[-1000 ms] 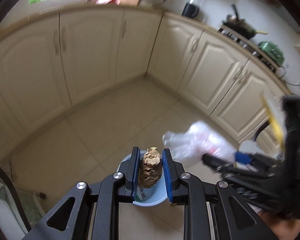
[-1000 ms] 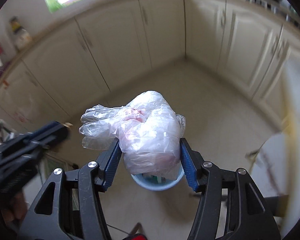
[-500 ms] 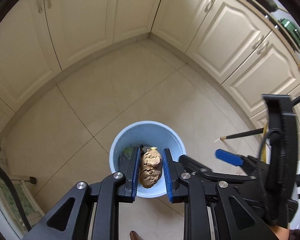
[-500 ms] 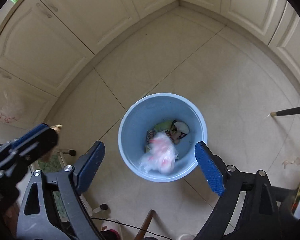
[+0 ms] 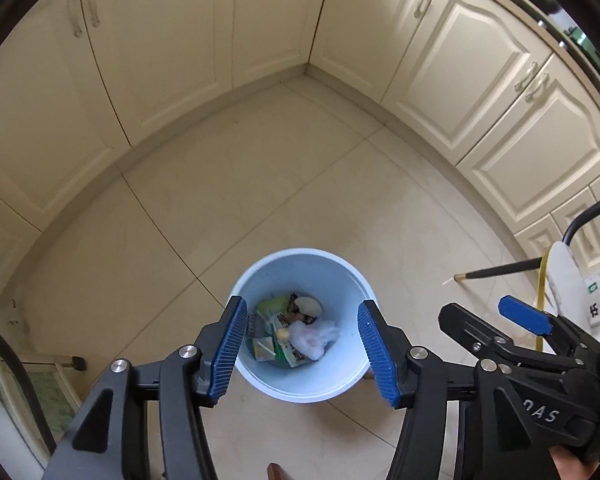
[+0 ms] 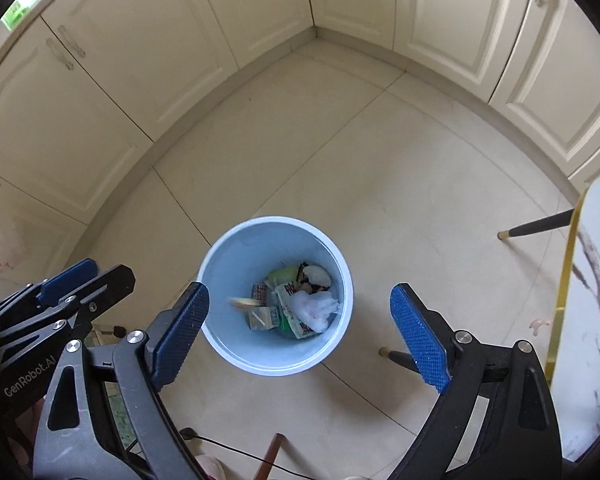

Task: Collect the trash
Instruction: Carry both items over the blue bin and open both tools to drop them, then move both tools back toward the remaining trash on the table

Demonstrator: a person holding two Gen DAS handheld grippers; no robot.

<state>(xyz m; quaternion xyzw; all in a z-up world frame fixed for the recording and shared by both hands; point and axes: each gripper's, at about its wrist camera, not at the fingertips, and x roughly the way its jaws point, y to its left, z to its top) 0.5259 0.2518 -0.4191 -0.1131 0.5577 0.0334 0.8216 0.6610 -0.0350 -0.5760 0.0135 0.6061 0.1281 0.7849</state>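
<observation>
Left wrist view looks steeply down past the left gripper (image 5: 300,350), whose jaws have just been opening and now stand apart with nothing between the blue pads; the pale blue bin (image 5: 300,258) sits on the tiled floor (image 5: 260,184) directly below the gap. Inside it lies the collected trash: a crumpled clear plastic glove (image 5: 315,336) with a pinkish tint, a green wrapper (image 5: 272,305) and some small printed cartons, though their labels are too small to read and the near wall of the bin hides whatever lies lowest on that side. A small yellowish lump beside the glove cannot be identified. The right gripper (image 6: 298,330) also hangs above the bin with its jaws spread wide and empty; in its own view a blurred tan piece (image 6: 244,302) appears near the bin's left inner wall, too smeared to name. At the right edge a round marble-patterned surface (image 6: 596,280) with a gold rim is cut off by the lens, only its dark legs showing. Cream cabinet doors (image 5: 160,40) ring the floor.
</observation>
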